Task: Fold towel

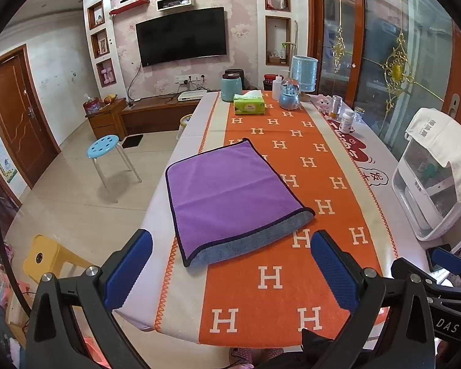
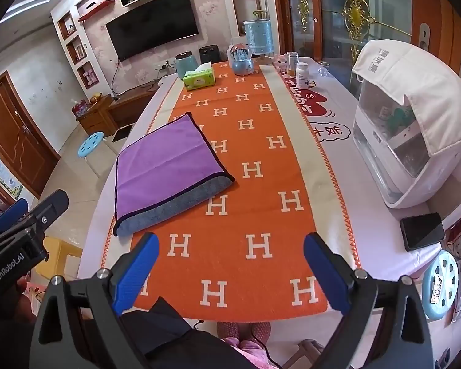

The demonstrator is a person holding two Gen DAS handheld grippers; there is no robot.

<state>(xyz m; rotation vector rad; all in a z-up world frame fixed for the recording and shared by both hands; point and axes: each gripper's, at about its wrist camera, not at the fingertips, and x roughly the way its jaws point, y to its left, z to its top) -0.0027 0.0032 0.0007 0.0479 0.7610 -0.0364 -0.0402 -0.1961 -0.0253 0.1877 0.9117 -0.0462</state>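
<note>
towel (image 1: 230, 196) lies folded over on the left part of the orange runner (image 1: 292, 276), purple side up, grey underside showing along its near edge. left gripper (image 1: 230, 264) held above the near table end, fingers spread, grasping nothing. right gripper (image 2: 230, 270) likewise spread and empty, clear of the towel.

Your left gripper (image 1: 230, 264) and right gripper (image 2: 230, 270) are black, silver-screwed frames with textured blue finger pads (image 2: 136, 272); white "GenRobot.AI" and "DAS" lettering marks their bodies.
</note>
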